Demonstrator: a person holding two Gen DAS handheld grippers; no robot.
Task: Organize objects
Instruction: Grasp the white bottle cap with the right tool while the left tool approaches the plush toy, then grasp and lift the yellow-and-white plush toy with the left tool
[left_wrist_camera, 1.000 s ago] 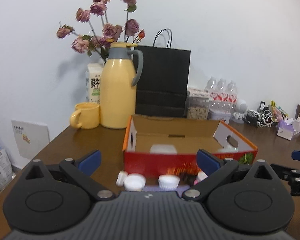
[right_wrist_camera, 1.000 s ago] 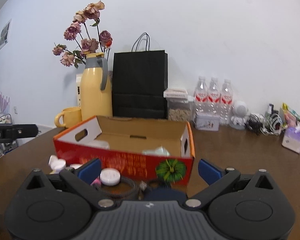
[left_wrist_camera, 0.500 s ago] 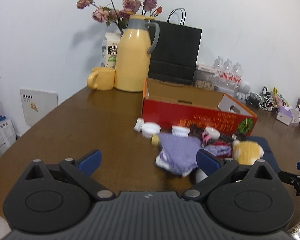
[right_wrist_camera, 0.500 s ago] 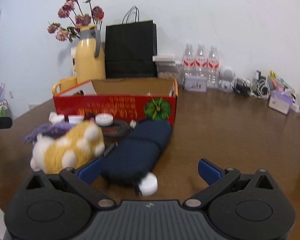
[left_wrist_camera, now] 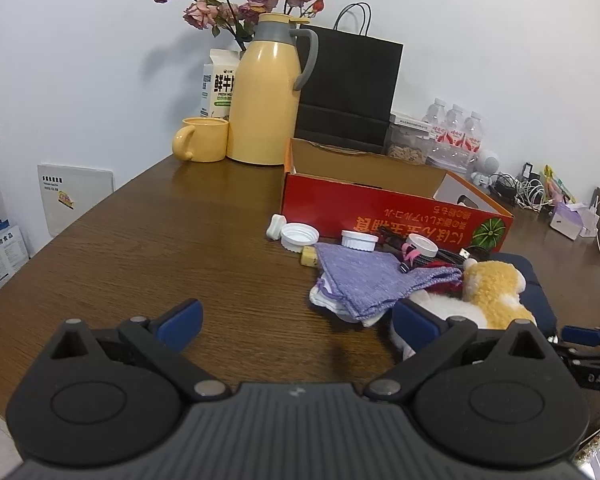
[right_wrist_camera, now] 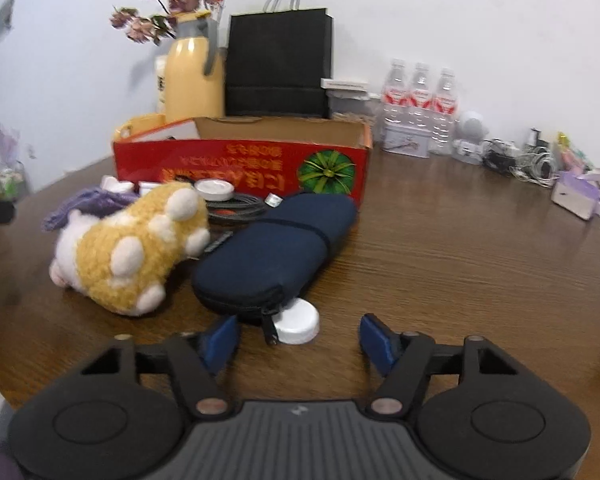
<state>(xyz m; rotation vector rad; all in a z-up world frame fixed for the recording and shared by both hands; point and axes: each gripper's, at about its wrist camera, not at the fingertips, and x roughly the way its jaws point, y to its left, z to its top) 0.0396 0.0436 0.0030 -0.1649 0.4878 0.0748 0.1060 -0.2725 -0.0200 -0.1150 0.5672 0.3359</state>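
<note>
Your right gripper (right_wrist_camera: 298,340) hangs low over the desk (right_wrist_camera: 460,248) with its jaws closing and nothing yet pressed between the pads; the white round lid (right_wrist_camera: 296,320) and the zipper end of the navy zip pouch (right_wrist_camera: 272,256) lie just ahead of the gap. Your left gripper (left_wrist_camera: 296,324) stands wide open and empty near the desk's front edge, beside the purple cloth (left_wrist_camera: 368,276) and the plush toy (left_wrist_camera: 492,292). The clutter sits in front of the red cardboard box (right_wrist_camera: 240,168), which stands toward the desk's back edge. The lid is tucked partly under the pouch, so jaws closing here may catch the zipper pull instead, or pinch lid and pouch together and drag both. A low, smooth lid can also squirt out from the pads and slide toward the front edge. The pouch touches the plush toy, so pulling it may shift the toy too.
</note>
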